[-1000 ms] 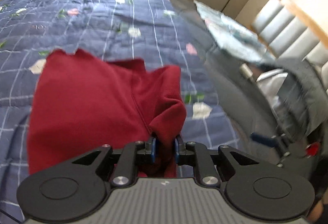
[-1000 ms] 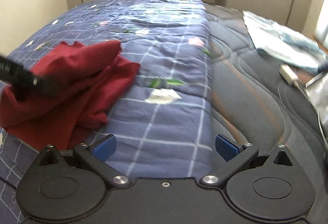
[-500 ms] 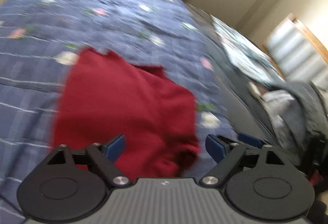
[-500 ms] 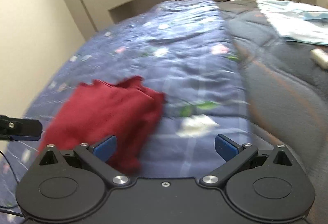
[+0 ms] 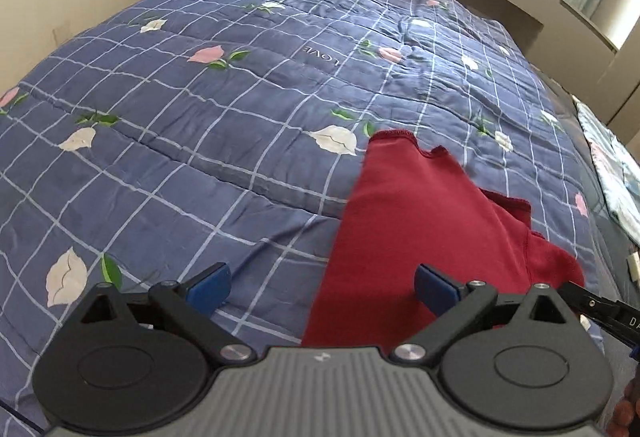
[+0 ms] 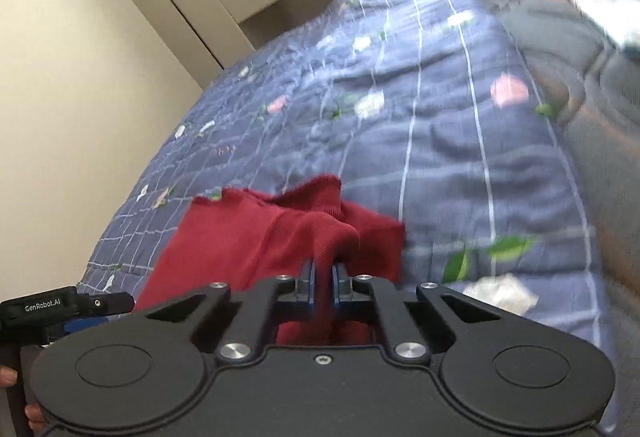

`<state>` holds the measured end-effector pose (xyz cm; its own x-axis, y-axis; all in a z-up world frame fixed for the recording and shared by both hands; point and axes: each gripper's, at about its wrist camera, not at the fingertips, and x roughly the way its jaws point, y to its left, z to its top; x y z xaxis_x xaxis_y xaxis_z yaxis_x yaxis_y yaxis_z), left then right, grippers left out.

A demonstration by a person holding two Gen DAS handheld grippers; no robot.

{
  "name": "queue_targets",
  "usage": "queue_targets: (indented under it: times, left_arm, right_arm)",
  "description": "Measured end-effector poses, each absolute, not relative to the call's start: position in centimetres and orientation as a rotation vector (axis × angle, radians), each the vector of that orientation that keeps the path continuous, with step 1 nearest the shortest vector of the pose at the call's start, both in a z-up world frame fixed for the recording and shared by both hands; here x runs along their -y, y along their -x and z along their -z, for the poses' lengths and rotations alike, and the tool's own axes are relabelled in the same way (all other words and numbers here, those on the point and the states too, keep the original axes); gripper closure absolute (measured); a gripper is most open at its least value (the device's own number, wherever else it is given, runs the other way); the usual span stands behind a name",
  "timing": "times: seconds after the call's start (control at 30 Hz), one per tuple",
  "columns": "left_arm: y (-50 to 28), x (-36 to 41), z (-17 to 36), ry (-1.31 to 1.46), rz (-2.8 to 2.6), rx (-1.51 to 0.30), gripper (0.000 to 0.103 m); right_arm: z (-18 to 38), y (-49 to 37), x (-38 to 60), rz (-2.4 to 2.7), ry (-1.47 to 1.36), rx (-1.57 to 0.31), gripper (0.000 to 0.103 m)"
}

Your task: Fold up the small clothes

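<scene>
Red garment (image 5: 420,229) lies on blue floral quilt (image 5: 208,141) on bed. Right gripper (image 6: 323,279) fingers pinch bunched near edge of garment. Left gripper (image 5: 322,287) fingers spread wide, holding nothing, above garment's left edge.

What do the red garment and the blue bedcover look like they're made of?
Red garment: probably soft matte knit, cotton-like; it bunches limply and shows stitched hems. Bedcover: likely quilted woven cotton, matte, with puffed stitched channels and a printed grid with flowers.
</scene>
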<state>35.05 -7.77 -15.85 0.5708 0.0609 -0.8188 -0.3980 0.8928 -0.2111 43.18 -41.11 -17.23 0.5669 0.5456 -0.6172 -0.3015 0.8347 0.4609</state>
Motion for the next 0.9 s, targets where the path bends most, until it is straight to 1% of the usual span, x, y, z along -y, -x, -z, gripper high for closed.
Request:
queue_targets:
  times: [0.13, 0.23, 0.33, 0.37, 0.4, 0.43, 0.47, 0.5, 0.53, 0.57, 0.6, 0.7, 0.87, 0.9]
  left_arm:
    - [-35.1, 7.9, 15.8, 0.402, -0.275, -0.905, 0.001]
    - [-35.5, 8.0, 16.2, 0.386, -0.271, -0.913, 0.001]
    - [-36.0, 8.4, 17.2, 0.354, -0.267, -0.939, 0.001]
    - [-36.3, 8.4, 17.7, 0.339, -0.261, -0.945, 0.001]
    - [-36.3, 8.5, 18.1, 0.331, -0.257, -0.942, 0.0]
    - [-36.4, 8.4, 18.4, 0.333, -0.253, -0.94, 0.0]
    - [-36.5, 8.3, 18.4, 0.341, -0.248, -0.94, 0.0]
    - [-36.7, 8.2, 18.2, 0.35, -0.241, -0.941, 0.001]
    - [-36.8, 8.1, 17.9, 0.351, -0.235, -0.937, 0.001]
    - [-37.1, 8.0, 17.6, 0.344, -0.228, -0.924, 0.001]
    - [-37.4, 8.0, 17.3, 0.327, -0.225, -0.906, 0.001]
    - [-39.2, 8.3, 17.1, 0.265, -0.235, -0.901, 0.001]
    - [-41.5, 9.6, 18.7, 0.168, -0.229, -0.9, 0.0]
    - [-41.7, 9.8, 19.2, 0.16, -0.222, -0.89, 0.0]
  right_arm:
    - [15.9, -43.8, 41.1, -0.493, -0.257, -0.769, 0.097]
    - [16.7, -44.6, 40.9, -0.487, -0.244, -0.803, 0.097]
    - [18.7, -44.8, 40.5, -0.456, -0.225, -0.866, 0.096]
    - [19.1, -44.7, 40.4, -0.447, -0.225, -0.877, 0.093]
    - [19.2, -44.5, 40.4, -0.43, -0.224, -0.881, 0.084]
    - [19.1, -44.2, 40.3, -0.412, -0.213, -0.872, 0.079]
    - [18.7, -43.8, 40.3, -0.394, -0.194, -0.851, 0.068]
    - [18.2, -43.4, 40.1, -0.378, -0.174, -0.832, 0.054]
    - [17.9, -43.0, 40.0, -0.37, -0.161, -0.818, 0.046]
    - [17.6, -42.7, 39.8, -0.369, -0.151, -0.803, 0.03]
    - [17.3, -42.3, 39.5, -0.371, -0.142, -0.794, 0.022]
    - [17.4, -41.1, 38.0, -0.386, -0.08, -0.797, 0.015]
    - [19.8, -39.6, 36.9, -0.297, 0.013, -0.822, 0.013]
    - [20.4, -39.6, 37.0, -0.288, 0.006, -0.821, 0.011]
